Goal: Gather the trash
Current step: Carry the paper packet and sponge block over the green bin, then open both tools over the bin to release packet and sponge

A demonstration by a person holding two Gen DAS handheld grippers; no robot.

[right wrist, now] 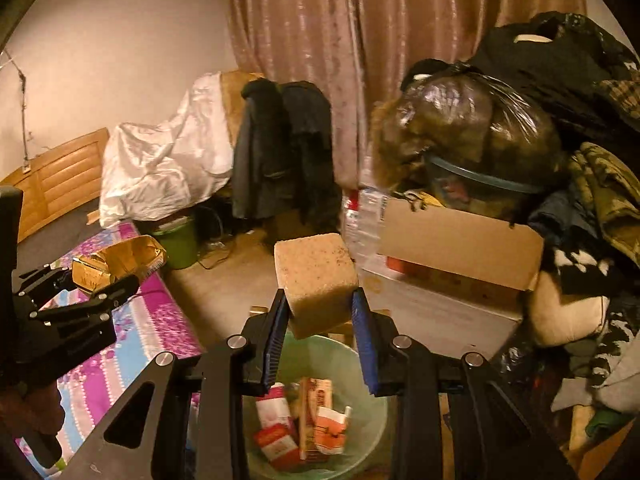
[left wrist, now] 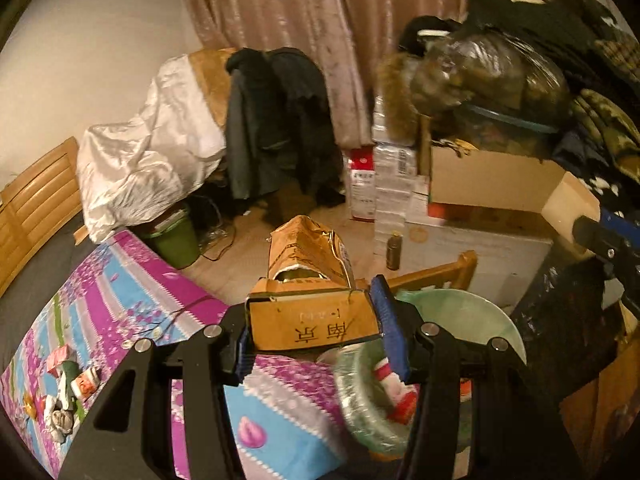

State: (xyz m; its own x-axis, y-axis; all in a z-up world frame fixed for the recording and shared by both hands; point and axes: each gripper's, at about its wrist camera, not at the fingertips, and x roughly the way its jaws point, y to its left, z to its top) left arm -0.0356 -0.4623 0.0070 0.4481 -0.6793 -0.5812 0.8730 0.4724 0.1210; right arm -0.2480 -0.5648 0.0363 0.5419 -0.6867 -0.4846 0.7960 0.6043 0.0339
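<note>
Left hand-held gripper (left wrist: 314, 330) clamped on torn carton (left wrist: 308, 280), right (right wrist: 320, 320) on sponge block (right wrist: 316, 280).

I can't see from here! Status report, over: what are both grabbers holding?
Left gripper shut on torn cardboard box. Right gripper shut on tan sponge block, above green bin. Nothing in the way.

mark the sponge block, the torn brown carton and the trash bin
sponge block (right wrist: 316, 276): right wrist view, its front face.
torn brown carton (left wrist: 316, 320): left wrist view, the printed flap between the pads.
trash bin (right wrist: 360, 364): right wrist view, inner green wall.
</note>
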